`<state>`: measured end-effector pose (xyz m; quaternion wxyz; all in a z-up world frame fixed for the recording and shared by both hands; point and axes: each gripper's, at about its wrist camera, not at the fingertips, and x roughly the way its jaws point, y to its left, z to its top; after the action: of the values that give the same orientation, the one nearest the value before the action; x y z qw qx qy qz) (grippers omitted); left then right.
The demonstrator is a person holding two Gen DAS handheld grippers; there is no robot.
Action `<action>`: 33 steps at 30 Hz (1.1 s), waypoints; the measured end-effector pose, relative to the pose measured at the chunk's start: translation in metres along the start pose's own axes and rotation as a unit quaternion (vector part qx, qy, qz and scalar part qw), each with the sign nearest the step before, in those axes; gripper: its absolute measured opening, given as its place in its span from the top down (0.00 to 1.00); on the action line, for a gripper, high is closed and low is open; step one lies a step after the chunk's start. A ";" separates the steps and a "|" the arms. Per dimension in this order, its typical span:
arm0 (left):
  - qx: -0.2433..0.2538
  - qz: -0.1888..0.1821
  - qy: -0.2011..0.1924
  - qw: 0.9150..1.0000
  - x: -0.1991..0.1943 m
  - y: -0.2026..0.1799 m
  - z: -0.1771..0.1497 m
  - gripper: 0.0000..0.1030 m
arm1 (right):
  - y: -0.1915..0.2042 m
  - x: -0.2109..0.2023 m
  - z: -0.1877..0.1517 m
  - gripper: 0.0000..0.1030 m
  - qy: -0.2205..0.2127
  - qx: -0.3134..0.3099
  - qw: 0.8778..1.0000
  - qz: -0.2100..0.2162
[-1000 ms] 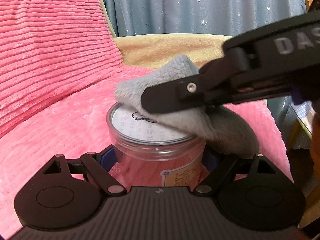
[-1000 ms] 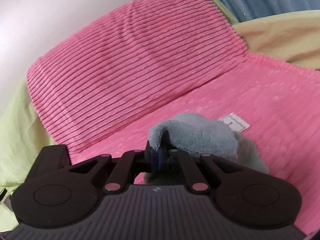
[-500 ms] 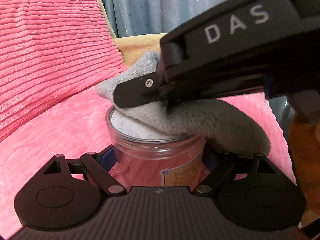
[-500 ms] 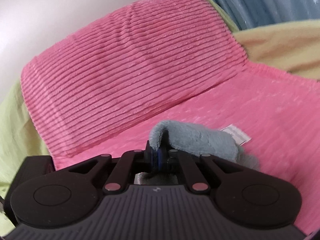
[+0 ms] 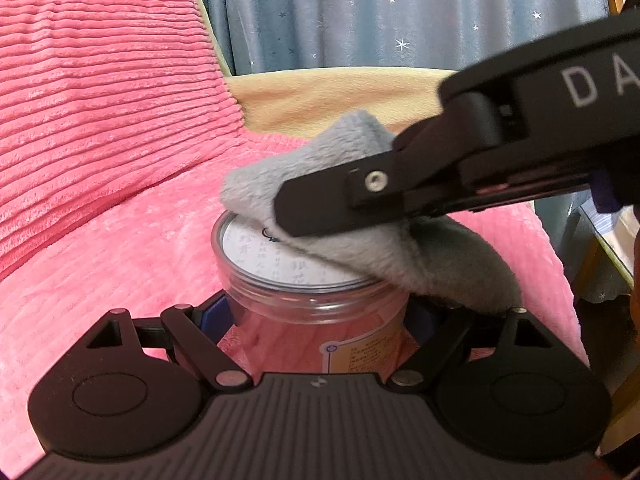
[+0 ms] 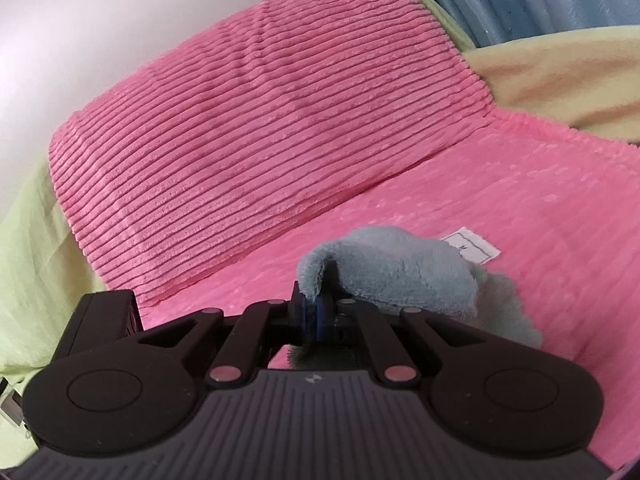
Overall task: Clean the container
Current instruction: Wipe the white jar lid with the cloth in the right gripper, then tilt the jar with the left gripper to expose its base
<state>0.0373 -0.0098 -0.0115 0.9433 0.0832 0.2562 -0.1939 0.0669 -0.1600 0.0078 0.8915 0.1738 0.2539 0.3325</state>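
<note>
A clear plastic jar with a white printed lid stands upright between the fingers of my left gripper, which is shut on its sides. My right gripper is shut on a grey fluffy cloth. In the left wrist view the right gripper comes in from the right and presses the cloth on the right part of the lid. The jar is hidden in the right wrist view.
A pink ribbed cushion leans behind a pink blanket under the jar. A beige cover and a blue starred curtain lie beyond. A white fabric label sits on the blanket. Furniture stands at the right edge.
The right gripper with the cloth swept left across the lid half a second ago and has now pulled back to the right, uncovering more of the lid. The left gripper and jar stayed still.
</note>
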 end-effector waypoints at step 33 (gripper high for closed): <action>0.102 0.022 0.026 0.994 -0.037 -0.015 0.010 0.17 | -0.032 -0.029 0.009 0.97 -0.037 0.043 0.996 -0.068</action>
<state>0.0065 -0.0145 0.0153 0.9270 0.1894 0.2574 -0.1964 0.0695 -0.2038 0.0098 0.9124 0.2066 0.2463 0.2533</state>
